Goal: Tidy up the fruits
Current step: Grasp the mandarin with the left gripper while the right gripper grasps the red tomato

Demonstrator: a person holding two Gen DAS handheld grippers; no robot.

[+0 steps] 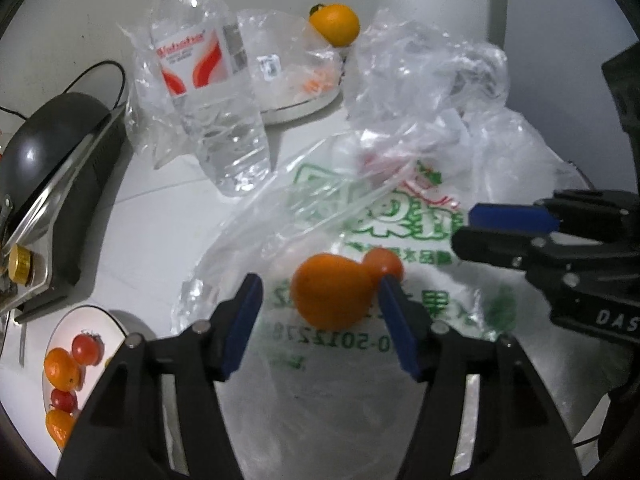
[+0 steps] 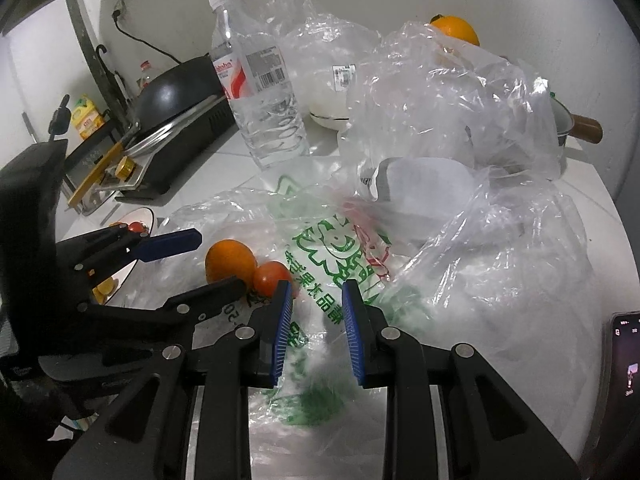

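Observation:
An orange (image 1: 330, 292) lies on a printed plastic bag (image 1: 384, 216), with a small red tomato (image 1: 385, 263) touching its far side. My left gripper (image 1: 320, 280) is open, its blue pads (image 1: 244, 320) either side of the orange and not pressing it. The right wrist view shows the same orange (image 2: 230, 258) and tomato (image 2: 272, 278) between the left gripper's (image 2: 220, 260) spread fingers. My right gripper (image 2: 317, 286) hangs low over the bag (image 2: 332, 256), jaws narrow and shut. Whether plastic film is pinched I cannot tell. A second orange (image 1: 336, 24) sits at the back.
A white plate (image 1: 66, 334) at the lower left holds several oranges and tomatoes. A water bottle (image 1: 208, 92) stands behind the bag amid crumpled clear bags (image 1: 424, 72). A black wok (image 1: 52, 136) on a cooker is at left. A phone (image 2: 628, 356) lies at right.

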